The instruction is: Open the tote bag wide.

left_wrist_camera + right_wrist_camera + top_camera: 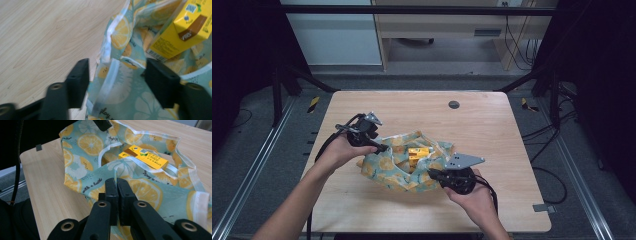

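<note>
Bag, lemon-printed, lies mid-table with a yellow carton already inside. Left gripper gapes around its left rim; right gripper is clenched at the near edge, whether on cloth is unclear. Closing or lifting seems left.

- The wooden table is evenly lit from above in the high view, while the surroundings at both sides are left in near darkness
- Only soft, faint shadows are cast beneath the lemon-print bag
- In the left gripper view, the black jaws are rendered blurred, and the yellow carton and cloth are shown slightly soft
- In the right gripper view, the jaws and bag print are kept fairly sharp, with the far table edge softened
- No strong glare is seen
</note>
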### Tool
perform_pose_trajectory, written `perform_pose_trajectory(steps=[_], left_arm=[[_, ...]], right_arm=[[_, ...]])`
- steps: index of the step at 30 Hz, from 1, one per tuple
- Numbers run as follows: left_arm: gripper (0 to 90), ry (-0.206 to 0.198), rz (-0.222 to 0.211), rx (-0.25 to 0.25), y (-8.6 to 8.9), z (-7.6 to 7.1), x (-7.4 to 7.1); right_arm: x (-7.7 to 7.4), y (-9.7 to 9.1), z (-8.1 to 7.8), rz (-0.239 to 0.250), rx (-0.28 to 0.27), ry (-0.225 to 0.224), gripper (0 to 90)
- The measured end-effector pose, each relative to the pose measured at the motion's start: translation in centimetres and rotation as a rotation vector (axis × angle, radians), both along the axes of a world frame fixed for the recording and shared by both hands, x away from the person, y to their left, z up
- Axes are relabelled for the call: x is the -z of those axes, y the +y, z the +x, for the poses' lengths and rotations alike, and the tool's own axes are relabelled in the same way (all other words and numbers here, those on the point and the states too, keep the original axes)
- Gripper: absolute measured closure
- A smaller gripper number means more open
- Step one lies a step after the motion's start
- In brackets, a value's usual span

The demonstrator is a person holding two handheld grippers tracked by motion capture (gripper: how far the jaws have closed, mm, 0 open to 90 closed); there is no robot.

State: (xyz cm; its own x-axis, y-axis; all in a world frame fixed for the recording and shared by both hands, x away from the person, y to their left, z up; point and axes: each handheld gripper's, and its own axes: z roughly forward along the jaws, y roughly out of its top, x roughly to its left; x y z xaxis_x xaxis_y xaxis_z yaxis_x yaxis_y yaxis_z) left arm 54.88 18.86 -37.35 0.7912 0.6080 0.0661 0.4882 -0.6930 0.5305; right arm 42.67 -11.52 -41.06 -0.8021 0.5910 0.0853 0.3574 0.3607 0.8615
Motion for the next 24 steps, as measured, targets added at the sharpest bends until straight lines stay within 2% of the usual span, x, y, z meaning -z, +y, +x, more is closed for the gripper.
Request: perform_pose_trajectory(steps=[1,2,3,4,5,10,11,14,18,24], left_arm=[[42.2,-0.001,0.015,0.006,-0.1,-0.1,0.2],[51.6,-0.004,0.034,0.023,-0.1,-0.2,0.2],[61.2,-0.008,0.036,0.028,-0.2,-0.3,0.3],[61.2,-0.009,0.031,0.035,-0.2,-0.4,0.4],[71.7,-0.020,0.021,0.044,-0.1,-0.7,0.4],[85.4,-0.049,0.000,0.060,0.2,-1.4,0.2],[86.1,-0.063,-0.016,0.061,0.4,-1.7,0.1],[87.6,-0.086,-0.021,0.058,0.6,-2.0,-0.2],[88.5,-0.117,-0.072,0.046,1.0,-2.7,-0.9],[89.2,-0.120,-0.149,0.068,1.6,-4.1,-1.7]], right_arm=[[0.0,0.0,0.1,-0.001,0.000,0.000,87.9],[0.1,0.0,0.1,0.001,0.004,-0.001,87.8],[0.1,-0.1,0.2,0.001,0.008,0.002,87.8],[0.1,-0.1,0.2,0.001,0.008,0.002,87.8],[0.2,-0.1,0.2,0.001,0.010,0.004,87.8],[0.3,0.0,0.1,-0.004,0.010,0.007,87.7],[0.3,-0.1,0.1,-0.003,0.010,0.006,87.7],[0.4,0.0,0.1,-0.005,0.010,0.009,87.6],[0.4,0.1,0.0,-0.009,0.008,0.005,87.5],[0.4,0.0,-0.6,-0.013,0.016,-0.005,87.2]])
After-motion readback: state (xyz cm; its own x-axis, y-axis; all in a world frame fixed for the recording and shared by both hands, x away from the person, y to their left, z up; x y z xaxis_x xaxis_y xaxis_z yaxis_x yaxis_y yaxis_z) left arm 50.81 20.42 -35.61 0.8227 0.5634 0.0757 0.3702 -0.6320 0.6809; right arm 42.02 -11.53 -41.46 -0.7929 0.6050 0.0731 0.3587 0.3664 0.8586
